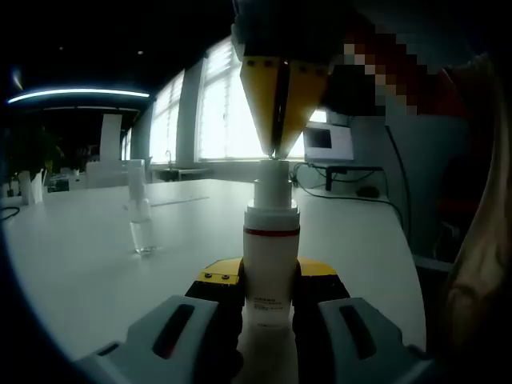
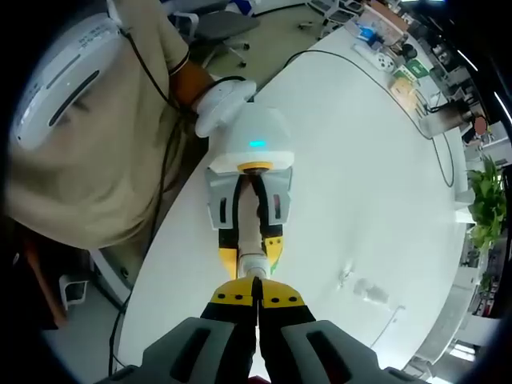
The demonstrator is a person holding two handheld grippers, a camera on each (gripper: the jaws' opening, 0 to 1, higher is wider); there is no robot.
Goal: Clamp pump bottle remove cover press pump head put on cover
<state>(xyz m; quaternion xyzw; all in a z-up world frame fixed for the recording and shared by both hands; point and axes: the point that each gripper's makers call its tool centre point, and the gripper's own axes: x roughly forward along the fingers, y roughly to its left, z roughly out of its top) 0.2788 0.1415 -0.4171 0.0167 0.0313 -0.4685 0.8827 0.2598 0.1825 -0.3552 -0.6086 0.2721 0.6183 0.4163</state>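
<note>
Glossy white table (image 1: 80, 264) — cylindrical white pump bottle (image 1: 269, 264), clear cover (image 1: 139, 216).

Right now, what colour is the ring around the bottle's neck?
Red, a thin band on the white pump bottle, best seen in the left gripper view.

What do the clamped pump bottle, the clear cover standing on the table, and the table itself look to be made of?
Pump bottle: looks like opaque white plastic, smooth with a soft sheen, with a red band at the collar.
Clear cover: see-through, probably clear plastic, though glass cannot be excluded; the table shows through it.
Table: white, smooth, slightly glossy top, likely laminate; it reflects window light.
</note>
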